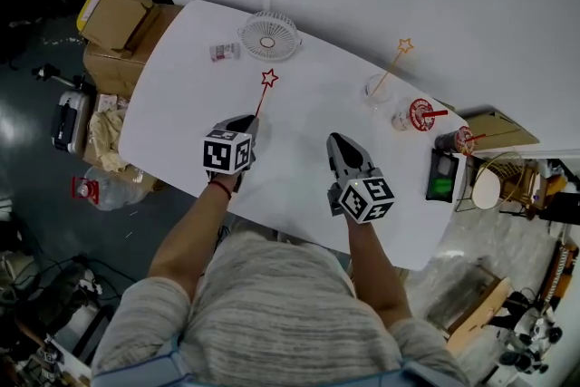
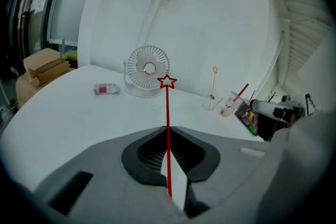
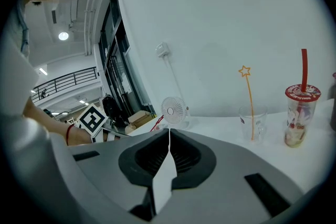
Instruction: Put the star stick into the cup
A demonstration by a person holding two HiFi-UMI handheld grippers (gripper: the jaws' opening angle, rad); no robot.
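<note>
Left gripper (image 1: 245, 120): jaws clamped on red star stick (image 1: 264, 95), star end pointing far, toward fan (image 1: 269, 35). Right gripper (image 1: 340, 143): jaws together, nothing between. Clear cup (image 1: 379, 91) far right on white table (image 1: 181, 104), well apart from both grippers, holding 1 orange star stick (image 1: 393, 63). Lidded drink (image 1: 420, 115) just right of cup.

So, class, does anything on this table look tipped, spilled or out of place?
Nothing stands out: the fan and clear cup stand upright, no spill shows, and the left gripper holds the red star stick.
</note>
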